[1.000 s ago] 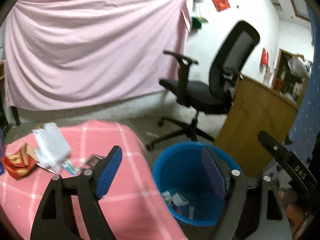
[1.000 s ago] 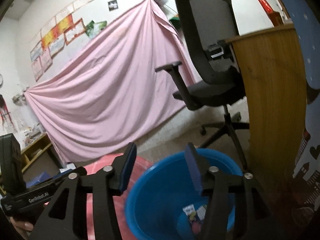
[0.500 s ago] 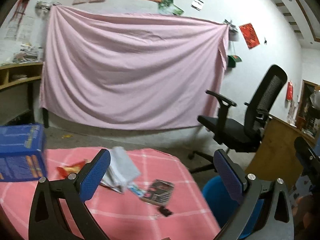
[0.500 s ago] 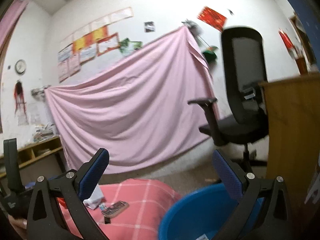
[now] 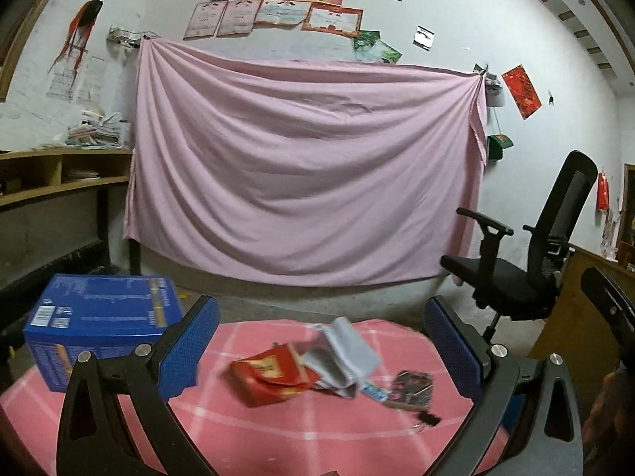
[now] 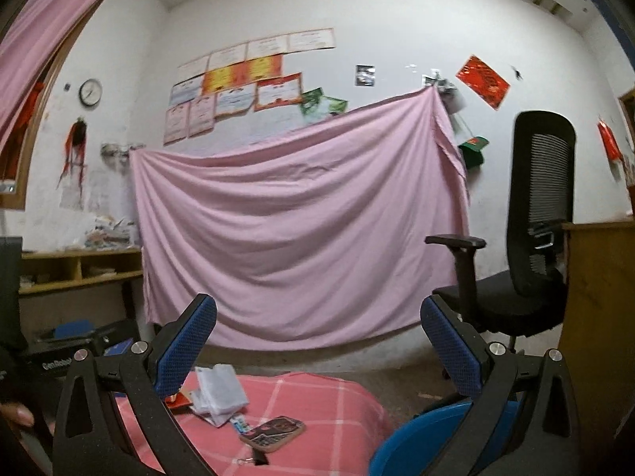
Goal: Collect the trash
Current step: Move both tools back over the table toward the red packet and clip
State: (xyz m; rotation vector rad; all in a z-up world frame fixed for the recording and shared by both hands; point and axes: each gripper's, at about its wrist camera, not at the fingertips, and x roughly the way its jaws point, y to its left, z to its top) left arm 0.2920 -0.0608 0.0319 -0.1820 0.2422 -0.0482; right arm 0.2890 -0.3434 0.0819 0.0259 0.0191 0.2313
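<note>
Both grippers have swung away from the blue bin (image 6: 420, 436) to the pink table (image 5: 278, 444), where the red wrapper (image 5: 274, 373) lies just ahead between the spread, empty left gripper (image 5: 321, 341) fingers, nearer it than the equally spread, empty right gripper (image 6: 317, 341).

Trash on the pink checked cloth (image 5: 278, 432)

A crumpled red wrapper (image 5: 274, 375) lies mid-cloth; a white packet (image 5: 345, 351) touches its right edge; a dark flat packet (image 5: 410, 390) sits nearer the cloth's right edge.

Pink checked tablecloth (image 5: 278, 432) matt fabric; red wrapper (image 5: 274, 377) glossy, crumpled; blue bin (image 6: 420, 440) smooth plastic.
</note>
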